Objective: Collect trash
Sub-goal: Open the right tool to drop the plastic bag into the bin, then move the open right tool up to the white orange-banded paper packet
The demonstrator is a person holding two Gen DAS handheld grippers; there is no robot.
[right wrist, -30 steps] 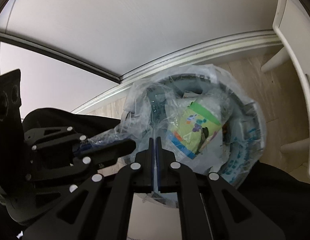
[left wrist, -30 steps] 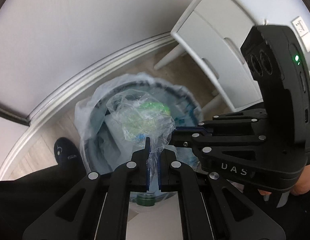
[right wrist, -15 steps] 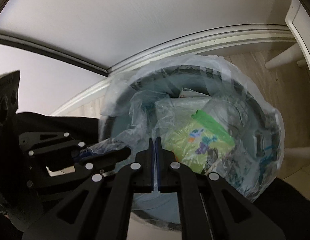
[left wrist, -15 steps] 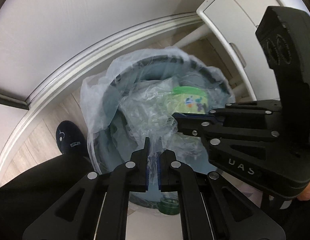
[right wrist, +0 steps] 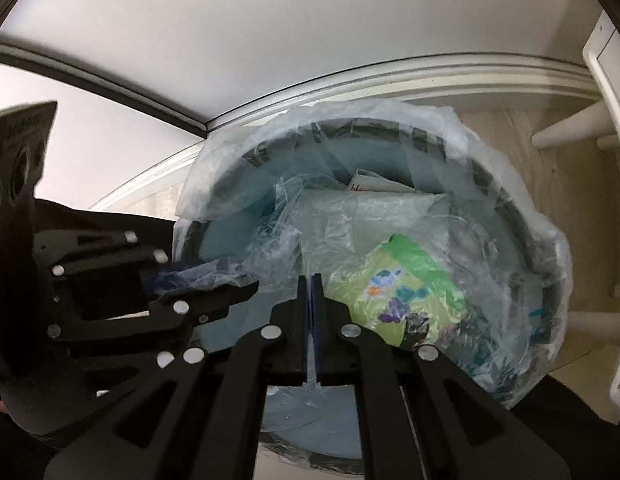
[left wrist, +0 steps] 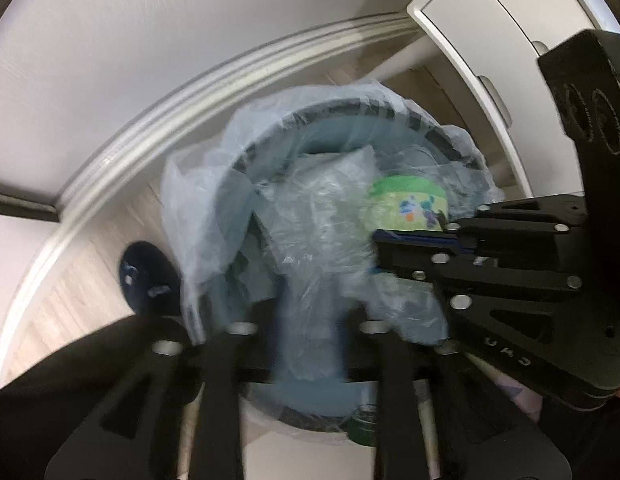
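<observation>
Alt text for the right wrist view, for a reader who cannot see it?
The right gripper, fingers shut on clear plastic film, hangs over a lined trash bin holding a green wrapper. The left gripper reaches in from the left.

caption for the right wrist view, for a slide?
Right gripper shut on a clear plastic bag holding a green wrapper, lowered into the lined bin.

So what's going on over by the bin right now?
A person holding two grippers is dropping a clear plastic bag with a green packet inside into the lined bin. The left gripper has just been opening off the plastic; the right gripper is pinching it.
</observation>
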